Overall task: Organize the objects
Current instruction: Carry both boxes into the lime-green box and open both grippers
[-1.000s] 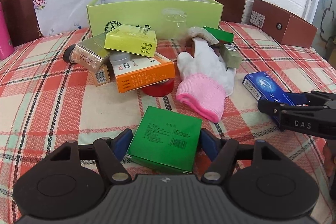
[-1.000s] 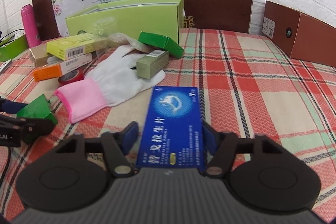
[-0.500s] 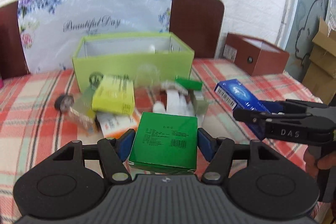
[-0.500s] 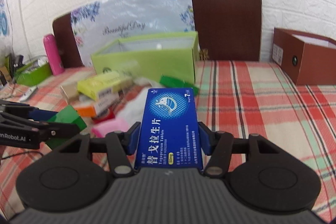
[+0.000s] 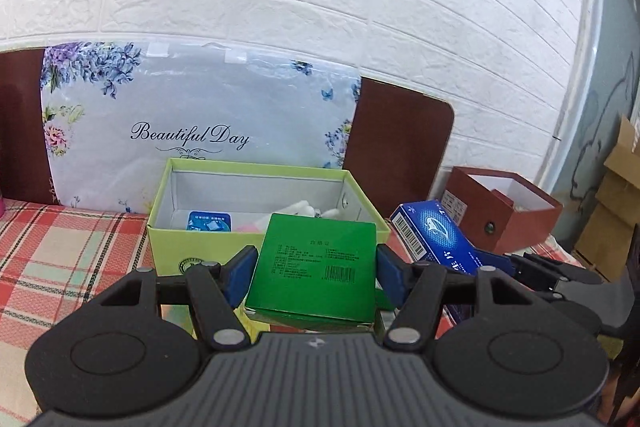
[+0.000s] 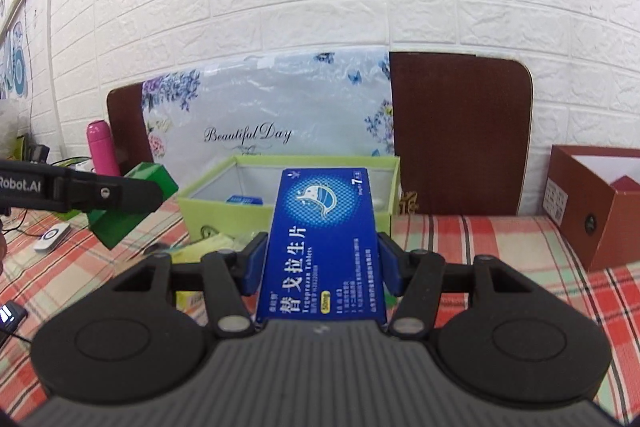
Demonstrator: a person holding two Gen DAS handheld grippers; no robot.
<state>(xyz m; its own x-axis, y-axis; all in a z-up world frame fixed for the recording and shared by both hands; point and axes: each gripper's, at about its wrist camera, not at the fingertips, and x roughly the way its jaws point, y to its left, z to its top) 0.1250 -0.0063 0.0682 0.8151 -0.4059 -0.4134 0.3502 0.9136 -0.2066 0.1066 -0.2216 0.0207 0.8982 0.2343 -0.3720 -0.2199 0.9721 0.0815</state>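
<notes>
- Green cardboard fills the gap of the left gripper [image 5: 316, 263]: a flat green box [image 5: 316, 267] sits pinched between the two blue pads, one pad pressed on each side edge, its printed face and barcode turned up to the camera.
- Ahead of those jaws and lower stands an open lime-green box [image 5: 168, 247] on the plaid-covered desk [image 5: 60, 251]; inside it lie a small blue packet [image 5: 209, 221] on the left and something white toward the right.
- To the right of the left jaws, the right gripper [image 5: 496, 259] holds a blue medicine box [image 5: 430, 231], its barcoded end pointing toward the lime-green box.
- In the right wrist view, the right gripper [image 6: 320, 259] has its jaws clamped on the long sides of the blue medicine box [image 6: 322, 235], which runs lengthwise straight forward, white dolphin logo at the far end.
- Beyond those jaws the lime-green box [image 6: 200, 205] stands open; the blue box's far end overlaps its near rim in this view.
- Left of the right jaws, the left gripper [image 6: 132, 193] reaches in from the frame's edge, carrying the green box [image 6: 120, 223] clear above the desk [image 6: 500, 239].
- Right of both jaws stands an open brown carton [image 6: 580, 215].
- Behind everything, a flowered panel [image 5: 192, 123] reading "Beautiful Day" leans against a dark brown headboard [image 6: 460, 135], with a pink bottle [image 6: 103, 147] at far left.
</notes>
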